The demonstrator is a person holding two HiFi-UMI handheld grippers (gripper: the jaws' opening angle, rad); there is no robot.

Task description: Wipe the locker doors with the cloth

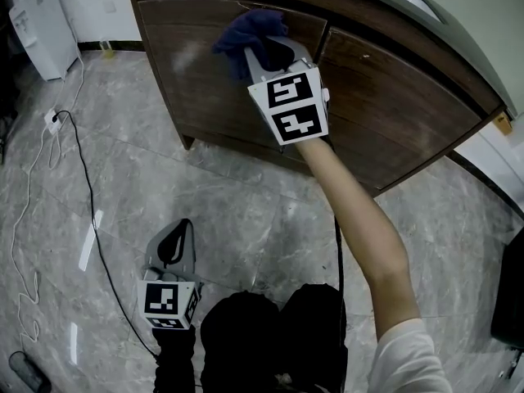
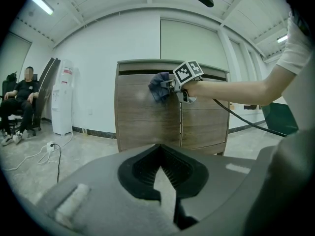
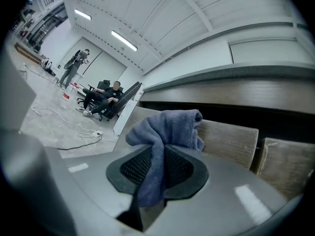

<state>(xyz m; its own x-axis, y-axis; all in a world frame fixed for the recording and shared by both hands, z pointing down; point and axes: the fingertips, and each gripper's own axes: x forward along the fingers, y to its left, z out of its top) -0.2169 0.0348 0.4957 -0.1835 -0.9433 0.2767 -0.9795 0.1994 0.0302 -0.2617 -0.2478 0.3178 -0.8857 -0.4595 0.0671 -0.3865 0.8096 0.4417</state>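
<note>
locker (image 1: 246, 97): dark wood, two doors, stands at the far side of the floor. left door (image 1: 196, 80) is the one in work. cloth (image 3: 165, 127) sits at its top edge, close to the seam with the right door (image 1: 393, 113), and looks pressed on the panel. cloth is blue terry: soft, light, limp, so it bunches and gives no stiffness. best held by a gathered fold with a wad left proud as the pad. right gripper (image 3: 155, 176) is clamped on just such a fold. left gripper (image 2: 165, 181) hangs low and near, jaws together, nothing in them.
</note>
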